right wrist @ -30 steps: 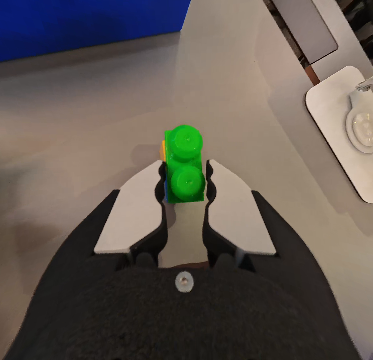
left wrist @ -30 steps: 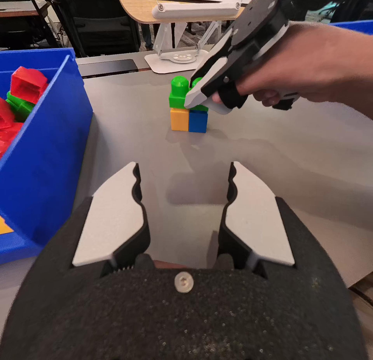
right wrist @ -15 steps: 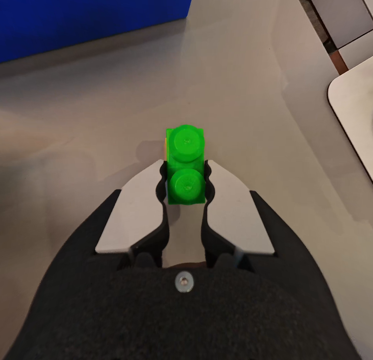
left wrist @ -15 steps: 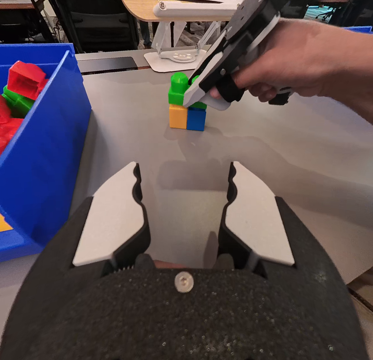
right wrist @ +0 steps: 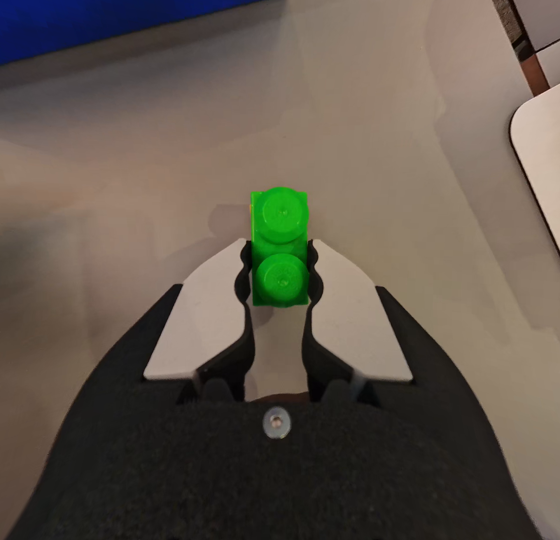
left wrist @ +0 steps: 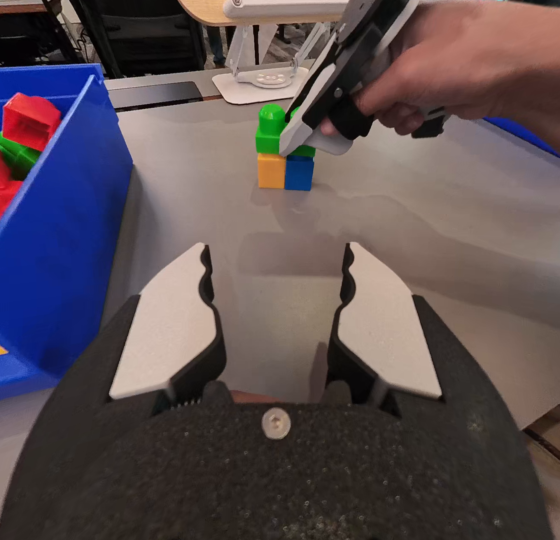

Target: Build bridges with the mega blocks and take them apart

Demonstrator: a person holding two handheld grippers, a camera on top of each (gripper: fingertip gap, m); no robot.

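A green two-stud block (left wrist: pixel 268 133) sits across a yellow block (left wrist: pixel 270 171) and a blue block (left wrist: pixel 299 174) that stand side by side on the grey table. My right gripper (right wrist: pixel 279 246) comes down from above and is shut on the near half of the green block (right wrist: pixel 280 246). In the left wrist view the right gripper (left wrist: pixel 292 143) hides the green block's right stud. My left gripper (left wrist: pixel 275 248) is open and empty, low over the table in front of the stack.
A blue bin (left wrist: pixel 65 210) with red and green blocks (left wrist: pixel 28 120) stands at the left. A white stand base (left wrist: pixel 262 84) sits behind the stack and shows at the right edge of the right wrist view (right wrist: pixel 542 161). A person's hand (left wrist: pixel 448 67) holds the right gripper. One gripper's finger ends stand about 15 cm off the other's.
My right gripper has closed from a loose straddle onto the green block's sides. The left gripper has stayed open and nearly still.
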